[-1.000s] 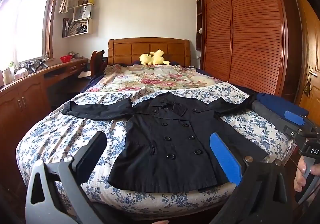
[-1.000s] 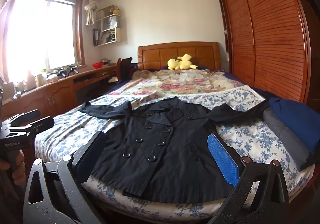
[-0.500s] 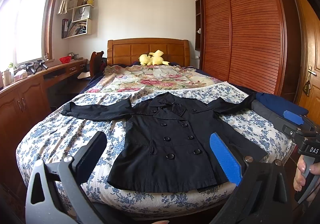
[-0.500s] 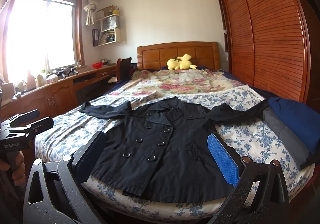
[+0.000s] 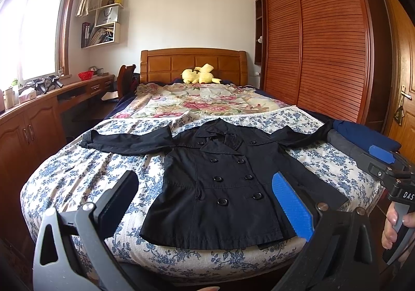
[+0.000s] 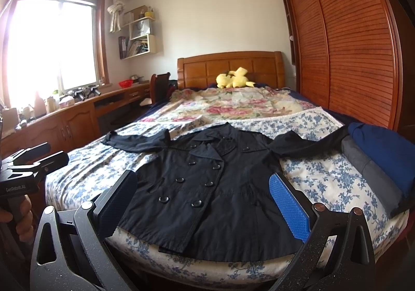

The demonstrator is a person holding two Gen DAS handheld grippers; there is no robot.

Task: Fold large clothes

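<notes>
Nothing moved: black buttoned coat (image 5: 220,187) flat; left gripper (image 5: 205,202), right gripper (image 6: 202,202) agape.

Bedroom, white walls and ceiling with recessed spotlights. Wooden bed (image 5: 193,62), panelled headboard, against the far wall; blue-flowered sheet (image 5: 85,174) near, rose-patterned quilt (image 5: 199,101) behind. Louvred sliding wardrobe (image 5: 332,44) along the right. Wood-framed window (image 6: 52,39), left (strong daylight, glass washed out), curtain tied up. Low wooden counter (image 5: 33,119) beneath; wall shelves (image 5: 103,23) of papers.
</notes>
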